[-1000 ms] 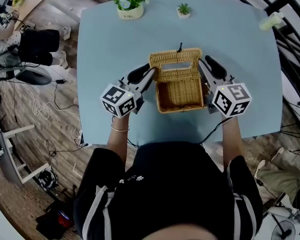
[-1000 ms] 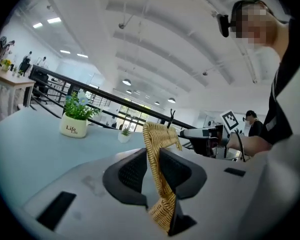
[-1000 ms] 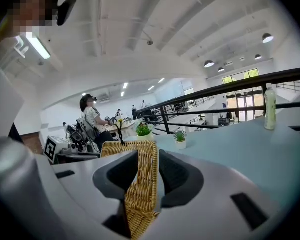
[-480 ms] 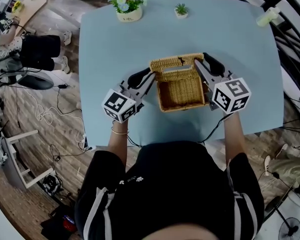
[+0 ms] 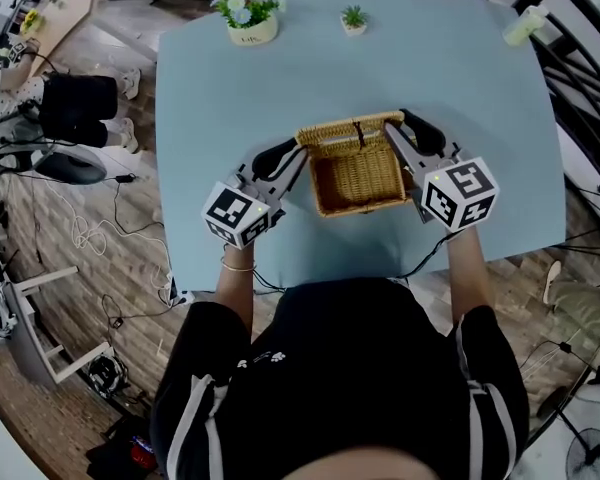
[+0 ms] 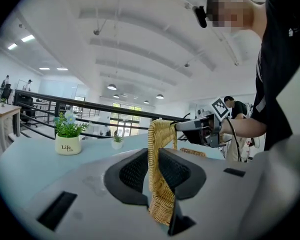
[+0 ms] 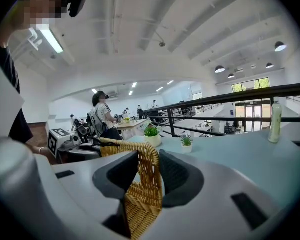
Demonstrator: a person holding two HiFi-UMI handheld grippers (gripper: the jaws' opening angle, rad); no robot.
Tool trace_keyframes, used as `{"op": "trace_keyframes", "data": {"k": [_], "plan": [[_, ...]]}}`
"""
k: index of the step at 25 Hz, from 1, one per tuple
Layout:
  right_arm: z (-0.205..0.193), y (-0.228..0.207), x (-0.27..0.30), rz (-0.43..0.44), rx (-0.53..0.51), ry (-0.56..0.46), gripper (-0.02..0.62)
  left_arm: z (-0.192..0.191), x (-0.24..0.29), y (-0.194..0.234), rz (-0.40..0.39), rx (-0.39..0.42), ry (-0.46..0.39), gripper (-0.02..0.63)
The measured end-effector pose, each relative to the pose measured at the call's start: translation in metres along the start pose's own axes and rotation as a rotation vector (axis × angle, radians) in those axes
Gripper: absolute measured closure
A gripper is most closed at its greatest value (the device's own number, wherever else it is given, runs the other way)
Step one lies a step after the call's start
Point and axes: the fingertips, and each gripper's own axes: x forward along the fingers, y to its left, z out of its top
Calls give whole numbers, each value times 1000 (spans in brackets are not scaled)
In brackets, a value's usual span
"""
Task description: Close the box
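Note:
A wicker box stands open on the light blue table, with its woven lid raised over the far edge. My left gripper is shut on the lid's left end, and the wicker edge is pinched between its dark pads. My right gripper holds the lid's right end, with the woven rim clamped between its pads. Each gripper appears in the other's view: the right gripper and the left gripper.
A white pot of flowers and a small potted plant stand at the table's far edge, with a pale bottle at the far right corner. A seated person and floor cables lie to the left.
The lid has swung from leaning back toward the box opening. Both grippers have moved with it and kept hold of its ends.

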Motion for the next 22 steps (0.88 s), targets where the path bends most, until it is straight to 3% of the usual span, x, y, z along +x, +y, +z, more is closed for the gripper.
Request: {"op": "trace_keyframes", "data": {"k": [5,22], "plan": [[-4,5,-9,8,-6,-5,459,8,-4,-7,10,-4,-34,535],[-26,25,-43,86,-29,41,446,-1,-24,-39,140,-43,-27,535]]}}
